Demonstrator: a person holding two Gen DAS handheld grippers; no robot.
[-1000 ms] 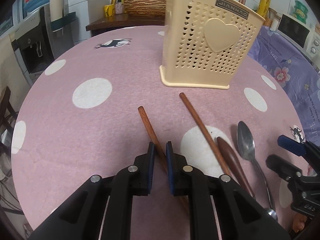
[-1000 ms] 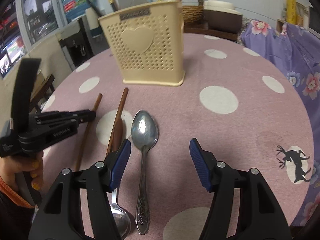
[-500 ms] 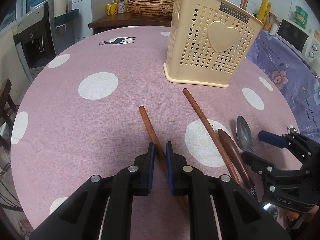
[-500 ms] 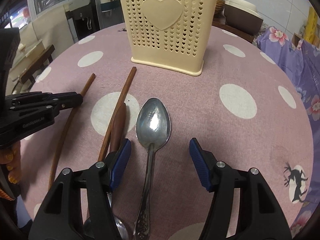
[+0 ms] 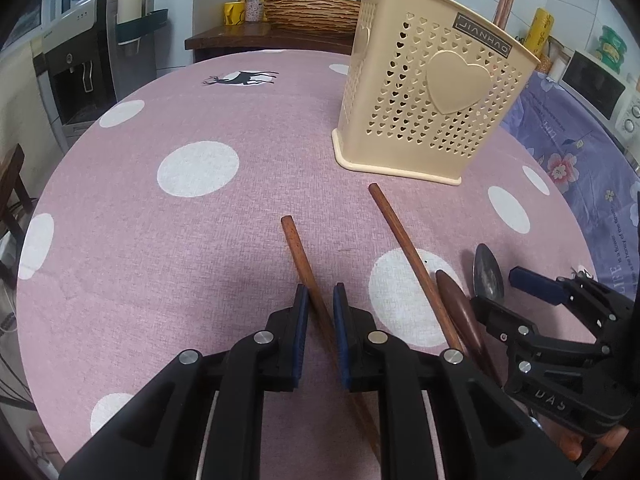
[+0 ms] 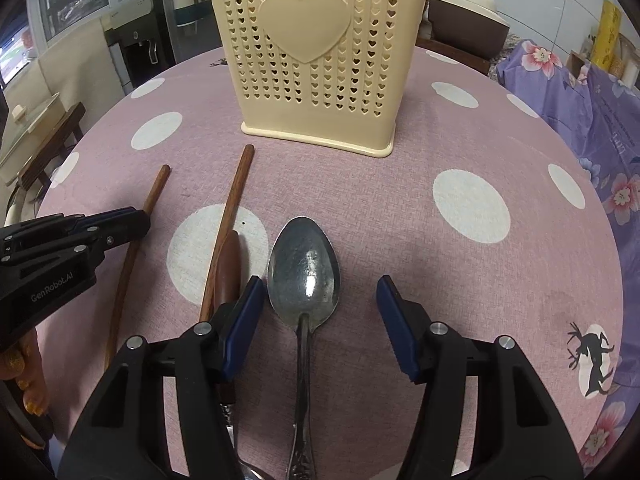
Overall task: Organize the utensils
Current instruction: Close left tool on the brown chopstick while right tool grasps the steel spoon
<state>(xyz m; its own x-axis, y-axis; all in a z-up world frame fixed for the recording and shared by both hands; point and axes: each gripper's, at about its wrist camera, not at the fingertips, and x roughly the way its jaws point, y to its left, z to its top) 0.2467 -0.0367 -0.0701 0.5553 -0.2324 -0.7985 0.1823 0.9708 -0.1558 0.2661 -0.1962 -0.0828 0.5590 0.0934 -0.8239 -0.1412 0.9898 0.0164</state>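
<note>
My left gripper (image 5: 321,304) has just loosened, jaws opening around the chopstick (image 5: 305,264), which lies on the table (image 5: 160,240); my right gripper (image 6: 320,300) has come down over the spoon (image 6: 304,268), jaws closing but not yet touching, holder (image 6: 316,60) waiting beyond

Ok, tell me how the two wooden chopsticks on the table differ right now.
The left chopstick lies between the fingers of the left gripper, whose jaws are opening; the right chopstick has no gripper around it. The right chopstick crosses a white dot and has a brown-handled utensil beside it; the left chopstick lies alone on pink cloth. The right one's tip reaches nearer the basket. Both are brown wood, flat on the table.
</note>
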